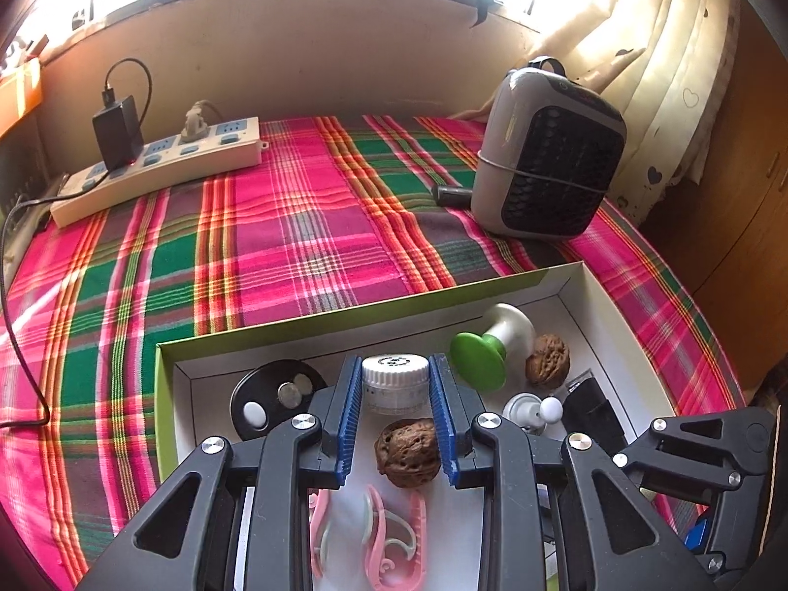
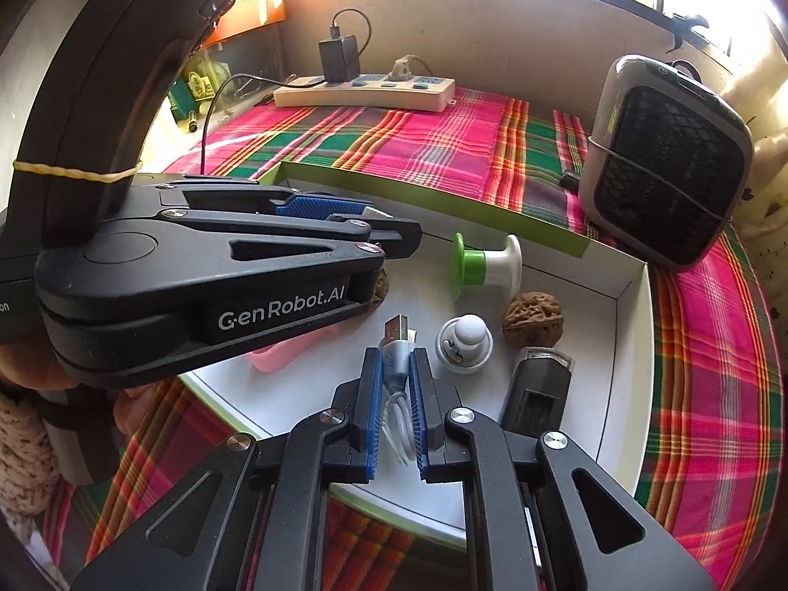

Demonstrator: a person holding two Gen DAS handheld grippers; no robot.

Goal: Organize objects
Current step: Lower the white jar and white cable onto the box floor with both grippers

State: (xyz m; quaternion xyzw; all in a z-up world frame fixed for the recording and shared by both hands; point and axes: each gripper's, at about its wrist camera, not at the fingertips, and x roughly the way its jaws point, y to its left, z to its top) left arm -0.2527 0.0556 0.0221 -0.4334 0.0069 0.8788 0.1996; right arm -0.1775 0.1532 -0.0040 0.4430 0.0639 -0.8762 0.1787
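Note:
A shallow white box with green sides (image 1: pixel 165 384) lies on the plaid cloth. My left gripper (image 1: pixel 395 362) is over it, shut on a small white-capped jar (image 1: pixel 395 386). Under the jar a walnut (image 1: pixel 408 453) and pink clips (image 1: pixel 389 537) lie in the box. Also inside are a black round lid with coins (image 1: pixel 268 396), a green and white spool (image 1: pixel 485 349), a second walnut (image 1: pixel 547 359), a white knob (image 2: pixel 464 342) and a black case (image 2: pixel 537 389). My right gripper (image 2: pixel 396 353) is over the box's near side, shut on a silver USB cable (image 2: pixel 398 344).
A white power strip (image 1: pixel 157 167) with a black charger (image 1: pixel 118 130) lies at the back left. A grey heater (image 1: pixel 546 157) stands at the back right beside a curtain (image 1: pixel 655 64). Plaid cloth (image 1: pixel 295 226) stretches between them and the box.

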